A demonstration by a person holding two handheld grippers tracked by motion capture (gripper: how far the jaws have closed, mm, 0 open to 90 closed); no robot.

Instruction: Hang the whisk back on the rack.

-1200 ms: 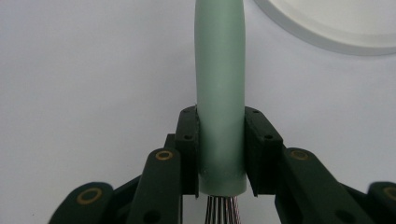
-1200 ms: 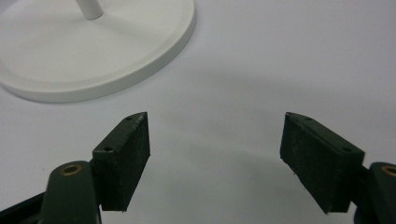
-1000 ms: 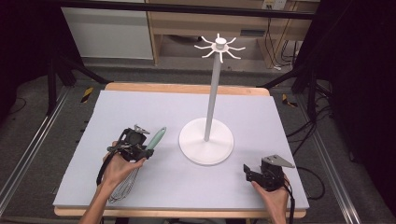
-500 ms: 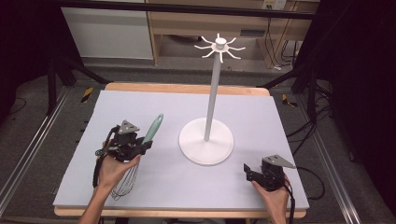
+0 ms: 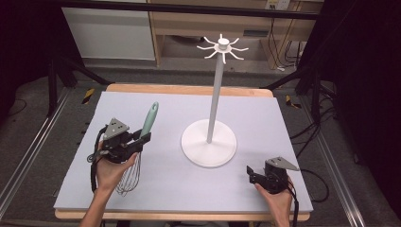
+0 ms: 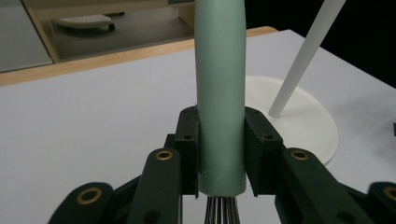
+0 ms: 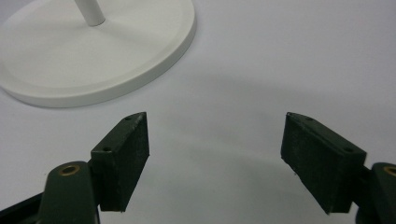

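The left hand-held gripper is clamped on the whisk, its jaws pressing the green handle just above the wires, which leaves the handle's upper end free. That looks meant for hanging it on the stand, whose hooks spread at the pole's top. The whisk sits near the worktop's left edge, handle tilted up and away, wires trailing below the jaws; whether they clear the surface is hard to judge. The right hand-held gripper rests wide open near the front right corner, just beside the stand's base, holding nothing.
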